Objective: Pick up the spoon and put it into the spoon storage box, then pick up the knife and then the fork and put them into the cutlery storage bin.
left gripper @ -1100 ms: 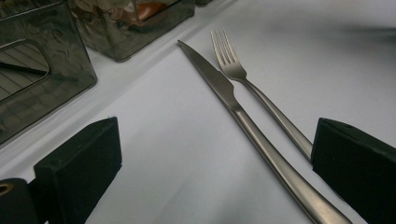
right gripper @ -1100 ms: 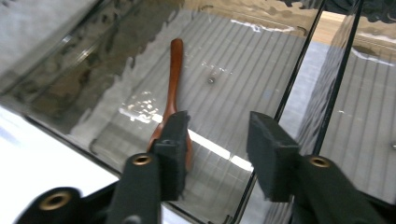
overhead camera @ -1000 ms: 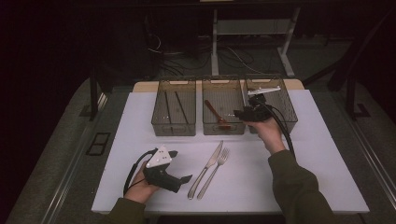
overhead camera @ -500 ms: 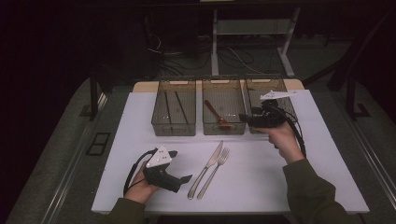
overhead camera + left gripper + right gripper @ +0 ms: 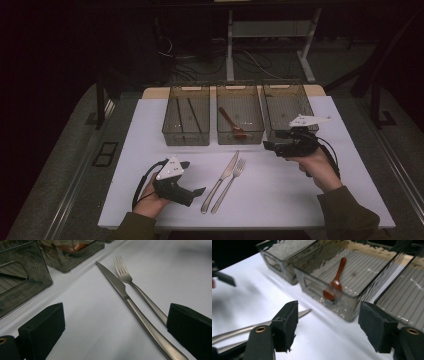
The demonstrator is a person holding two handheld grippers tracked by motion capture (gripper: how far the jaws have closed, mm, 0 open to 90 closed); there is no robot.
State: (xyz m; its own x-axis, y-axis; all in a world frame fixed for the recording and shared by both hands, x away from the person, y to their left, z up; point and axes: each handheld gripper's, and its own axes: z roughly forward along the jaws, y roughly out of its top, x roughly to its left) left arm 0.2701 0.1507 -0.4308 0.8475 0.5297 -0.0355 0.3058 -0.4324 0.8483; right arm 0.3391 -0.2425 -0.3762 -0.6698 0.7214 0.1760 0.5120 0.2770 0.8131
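A steel knife (image 5: 222,177) and fork (image 5: 231,180) lie side by side on the white mat, handles toward me. My left gripper (image 5: 199,191) rests on the mat just left of them, open and empty; its view shows the knife (image 5: 130,302) and fork (image 5: 140,291) ahead between its jaws. My right gripper (image 5: 267,146) hovers in front of the right bin (image 5: 285,107), pointing left. Its jaws have just been opening and nothing is between them (image 5: 328,322). A red-brown spoon (image 5: 337,280) lies in the middle bin (image 5: 240,141).
Three clear bins stand in a row at the back of the mat. The left bin (image 5: 186,142) holds two black chopsticks (image 5: 187,116). The mat's near edge runs just below my hands, and dark floor with cables lies beyond the table.
My right hand has drawn back from above the bins, toward me and to the right, with its jaws wider. The left gripper, knife and fork have not moved.
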